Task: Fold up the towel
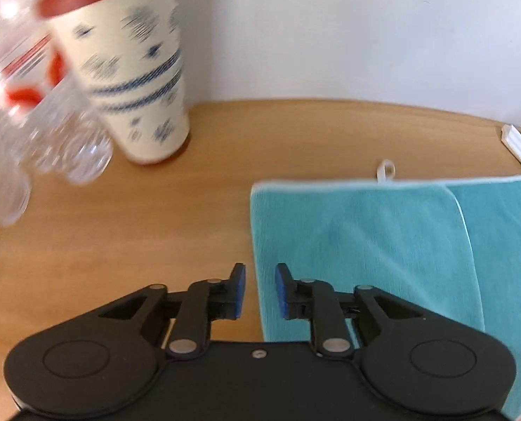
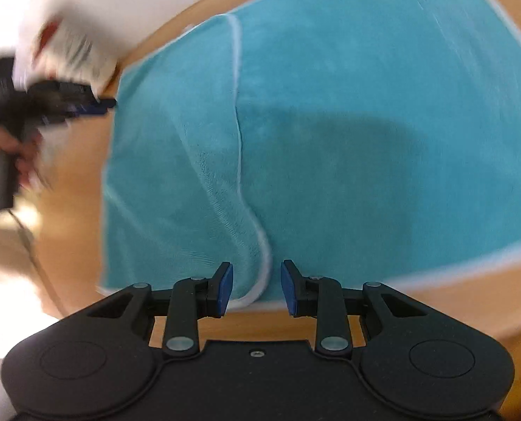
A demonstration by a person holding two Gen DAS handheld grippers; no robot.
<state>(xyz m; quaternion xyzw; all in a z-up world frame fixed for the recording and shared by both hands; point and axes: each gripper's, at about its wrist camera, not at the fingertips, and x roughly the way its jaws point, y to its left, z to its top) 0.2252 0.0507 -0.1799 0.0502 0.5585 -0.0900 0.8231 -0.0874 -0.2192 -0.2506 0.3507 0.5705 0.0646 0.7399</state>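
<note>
The teal towel lies part-folded on the wooden table; the right gripper, jaws apart and empty, straddles its near folded corner, while the left gripper, also apart, straddles its left edge.

My right gripper hangs parted over the teal towel's folded hem. My left gripper reaches its far edge.

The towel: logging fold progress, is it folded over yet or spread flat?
Partly folded. The teal towel has one layer doubled over another, its white-trimmed edge crossing the top; both grippers are open, empty.
</note>
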